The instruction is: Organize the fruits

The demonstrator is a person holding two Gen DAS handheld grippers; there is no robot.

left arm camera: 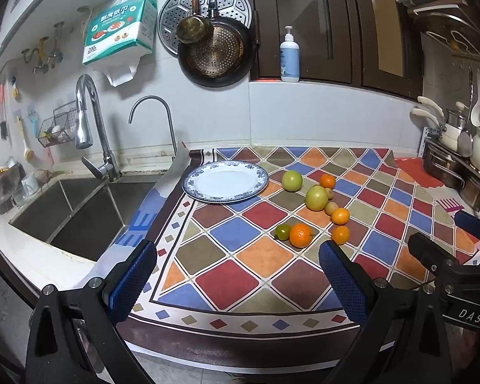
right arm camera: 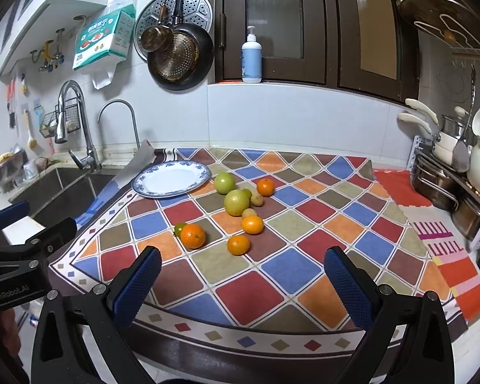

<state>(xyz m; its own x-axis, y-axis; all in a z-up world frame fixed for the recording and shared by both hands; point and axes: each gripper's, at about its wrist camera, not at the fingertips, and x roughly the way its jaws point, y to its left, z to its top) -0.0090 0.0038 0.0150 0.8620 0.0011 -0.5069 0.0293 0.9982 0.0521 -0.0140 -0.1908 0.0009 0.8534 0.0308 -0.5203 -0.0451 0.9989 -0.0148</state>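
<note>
Beside the sink (left arm camera: pixel 76 211), fruit (left arm camera: pixel 316 197) lies on the worktop near an empty plate (left arm camera: pixel 192 188), both grippers' jaws apart.

Tablecloth (right arm camera: pixel 246 291) near edge bare, open approach; fruit cluster (right arm camera: pixel 236 203) crowds centre; plate (right arm camera: pixel 171 179) blocks back-left corner.

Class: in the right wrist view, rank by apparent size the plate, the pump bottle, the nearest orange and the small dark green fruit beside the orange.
1. plate
2. pump bottle
3. nearest orange
4. small dark green fruit; partly hidden by a neighbouring orange.
</note>
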